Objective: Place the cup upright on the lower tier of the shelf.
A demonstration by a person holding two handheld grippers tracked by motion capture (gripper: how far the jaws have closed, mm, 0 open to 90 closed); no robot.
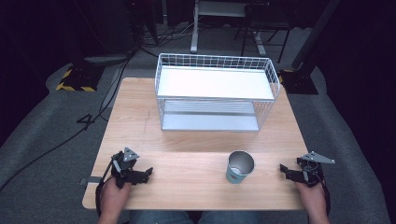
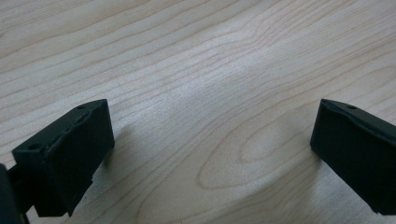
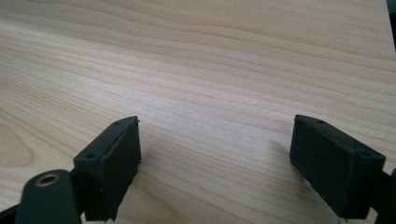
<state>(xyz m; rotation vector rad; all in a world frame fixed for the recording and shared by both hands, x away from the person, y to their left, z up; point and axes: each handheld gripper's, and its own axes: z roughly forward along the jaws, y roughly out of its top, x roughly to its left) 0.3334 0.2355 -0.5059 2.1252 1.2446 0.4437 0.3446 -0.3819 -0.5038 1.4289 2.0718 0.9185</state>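
Here, left gripper (image 1: 148, 171) and right gripper (image 1: 283, 169) rest on the worktop (image 1: 196, 140), fingers apart, flanking a teal cup (image 1: 240, 167).

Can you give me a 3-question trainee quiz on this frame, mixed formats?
1. True or false: the cup stands upright on the table, nearer the right gripper than the left gripper.
2. Multiple choice: the two-tier wire rack sits
A. at the table's far side
B. between the grippers
C. on the floor
3. Fill in: both grippers' fingers are ____, with bare wood between them.

Key
1. True
2. A
3. Open; the left gripper view and the right gripper view each show a wide gap over the tabletop.
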